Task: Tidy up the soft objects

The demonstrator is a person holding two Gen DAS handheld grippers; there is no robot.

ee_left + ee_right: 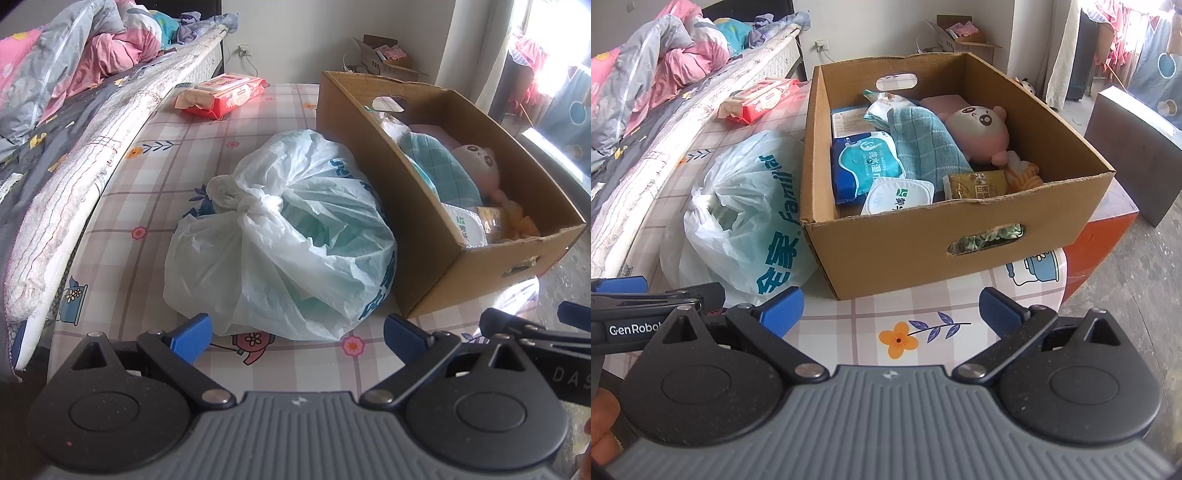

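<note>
A knotted white plastic bag [280, 236] with blue print lies on the checked tablecloth, left of an open cardboard box [916, 251]. The box holds a pink plush toy [979, 129], a teal towel [923, 144], a blue wipes pack [864, 166] and other packets. My left gripper [297, 336] stands open just in front of the bag, nothing between its blue fingers. My right gripper [890, 314] is open in front of the box's near wall, also holding nothing. A red wipes pack [225, 94] lies at the far side of the table.
A bed with a white mattress edge [92, 162] and crumpled pink and grey bedding [74, 59] runs along the left. A second small carton [960, 33] stands by the far wall. A dark box [1134, 147] sits on the floor to the right.
</note>
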